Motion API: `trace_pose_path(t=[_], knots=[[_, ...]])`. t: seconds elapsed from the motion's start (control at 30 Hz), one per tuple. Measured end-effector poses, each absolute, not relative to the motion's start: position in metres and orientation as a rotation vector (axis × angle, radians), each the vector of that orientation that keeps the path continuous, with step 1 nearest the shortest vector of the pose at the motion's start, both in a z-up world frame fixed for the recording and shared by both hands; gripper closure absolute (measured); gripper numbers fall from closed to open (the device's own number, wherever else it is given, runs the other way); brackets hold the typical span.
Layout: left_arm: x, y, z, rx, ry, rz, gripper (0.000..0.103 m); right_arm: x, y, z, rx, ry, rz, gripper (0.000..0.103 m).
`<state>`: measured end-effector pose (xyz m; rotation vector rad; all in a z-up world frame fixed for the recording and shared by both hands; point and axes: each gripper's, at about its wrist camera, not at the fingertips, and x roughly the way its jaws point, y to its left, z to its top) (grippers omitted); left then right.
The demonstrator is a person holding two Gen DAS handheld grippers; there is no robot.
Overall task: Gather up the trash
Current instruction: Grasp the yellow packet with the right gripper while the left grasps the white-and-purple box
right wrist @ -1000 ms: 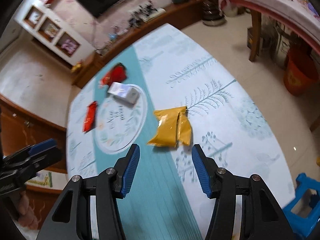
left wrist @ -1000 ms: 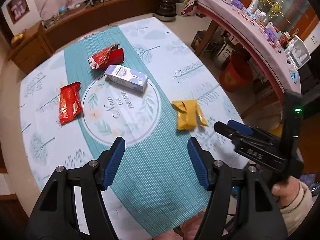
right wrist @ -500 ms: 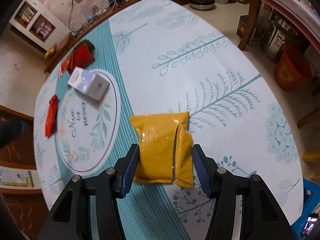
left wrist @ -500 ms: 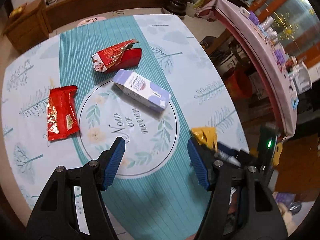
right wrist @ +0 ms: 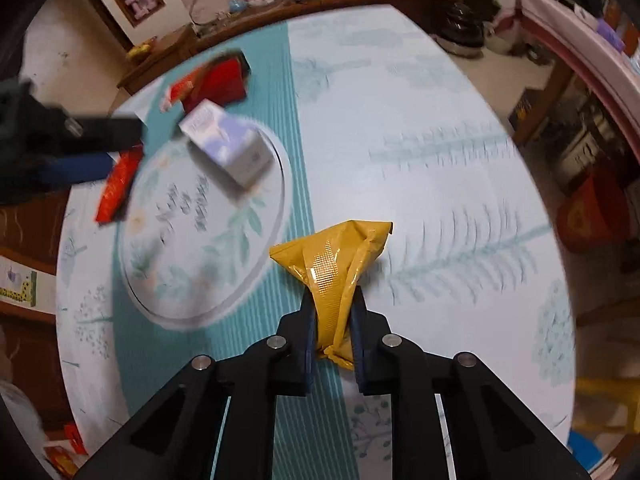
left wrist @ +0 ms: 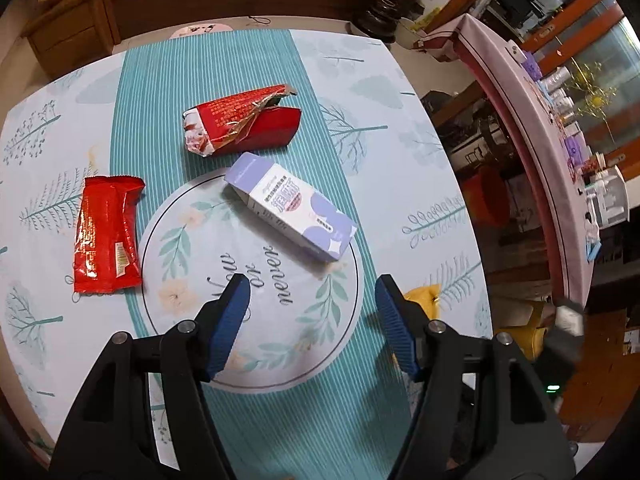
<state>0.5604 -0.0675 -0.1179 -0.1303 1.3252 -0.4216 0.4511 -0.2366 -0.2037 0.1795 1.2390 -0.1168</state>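
We have the yellow wrapper (right wrist: 340,276) pinched between the fingers of the right gripper (right wrist: 334,340), low in the centre of the right wrist view — the packet is squeezed into a crumpled fan that sticks out past the fingertips, and whether its far edge has lifted off the tablecloth (right wrist: 420,120) we cannot tell. In the left wrist view only a corner of it shows, at lower right behind a finger.

That makes one piece in hand and, as we judge it, none yet put away; no bin holding trash shows in either view. Three pieces lie untouched: the purple-and-white carton (left wrist: 292,208) at frame centre, the torn red packet (left wrist: 240,126) just above it, and the flat red wrapper (left wrist: 106,236) at the left, well apart from the other two.

The left gripper (left wrist: 310,320) hangs over the printed circle in the cloth with its blue pads (left wrist: 228,320) spread wide and nothing between them — pointing towards the carton, which looks like the likely next pick.

The right gripper is tipped down towards the cloth.
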Motion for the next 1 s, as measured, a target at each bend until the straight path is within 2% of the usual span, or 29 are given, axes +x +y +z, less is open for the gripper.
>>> trace_pose_path(t=[0.17, 0.37, 0.6, 1.0], knots=[[0.575, -0.073, -0.131, -0.185, 1.326, -0.367, 0.041, 0.482, -0.253, -0.18, 0.255, 1.161, -0.145, 0.089], [0.591, -0.081, -0.15, -0.261, 1.31, -0.27, 0.041, 0.522, -0.273, -0.179, 0.342, 1.106, -0.174, 0.089], [0.609, -0.094, -0.177, -0.332, 1.318, -0.172, 0.041, 0.543, -0.271, -0.194, 0.32, 1.127, -0.158, 0.089], [0.618, -0.13, -0.208, -0.245, 1.335, -0.13, 0.042, 0.535, -0.279, -0.217, 0.358, 1.169, -0.14, 0.089]])
